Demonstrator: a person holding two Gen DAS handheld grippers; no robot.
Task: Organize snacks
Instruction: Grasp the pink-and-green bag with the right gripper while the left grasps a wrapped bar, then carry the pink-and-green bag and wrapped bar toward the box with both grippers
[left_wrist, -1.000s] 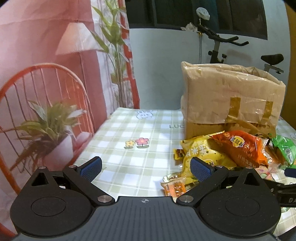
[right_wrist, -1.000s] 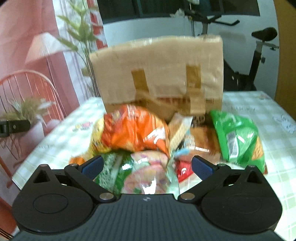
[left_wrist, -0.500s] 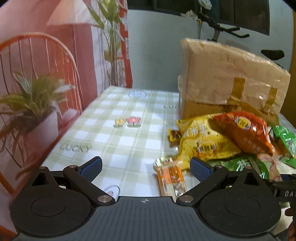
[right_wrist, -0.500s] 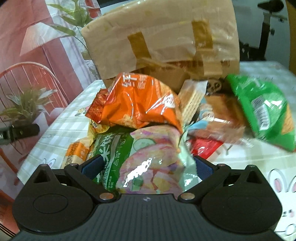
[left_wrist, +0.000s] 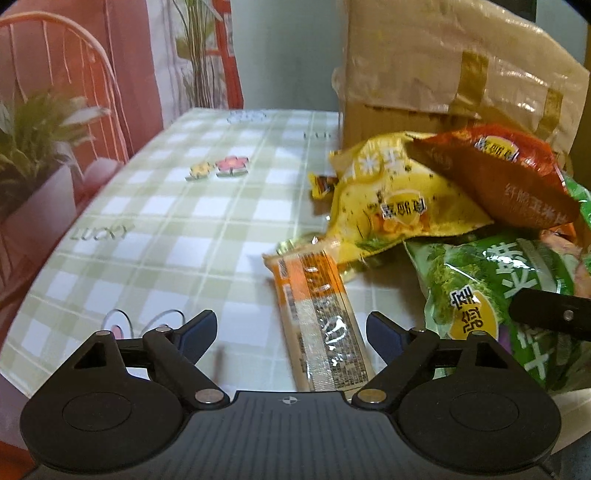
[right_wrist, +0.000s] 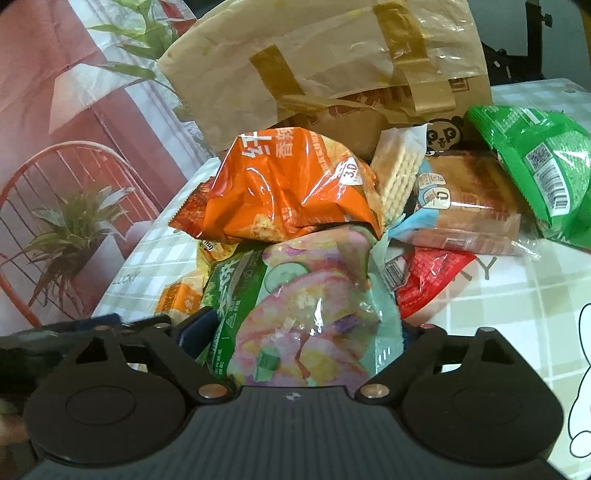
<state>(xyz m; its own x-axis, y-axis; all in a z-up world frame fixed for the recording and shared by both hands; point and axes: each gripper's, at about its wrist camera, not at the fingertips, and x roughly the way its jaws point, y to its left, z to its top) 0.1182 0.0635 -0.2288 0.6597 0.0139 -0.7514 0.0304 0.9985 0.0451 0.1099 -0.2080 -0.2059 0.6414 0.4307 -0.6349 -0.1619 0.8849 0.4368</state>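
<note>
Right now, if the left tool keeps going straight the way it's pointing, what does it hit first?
Most likely the long orange snack bar lying between the closing jaws of the left tool; it isn't touching yet, and depth is hard to judge.

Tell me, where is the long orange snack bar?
In the left wrist view, the orange snack bar lies flat on the checked tablecloth, left of the green bag, just below the yellow bag.

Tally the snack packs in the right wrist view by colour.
Orange: 2, crisp bag, bar
Green: 2, barcode bag, pink-fronted bag
Red: 1, packet
Yellow: 1, half-hidden pouch
Pale: 2, crackers, cake
Total: 8
</note>
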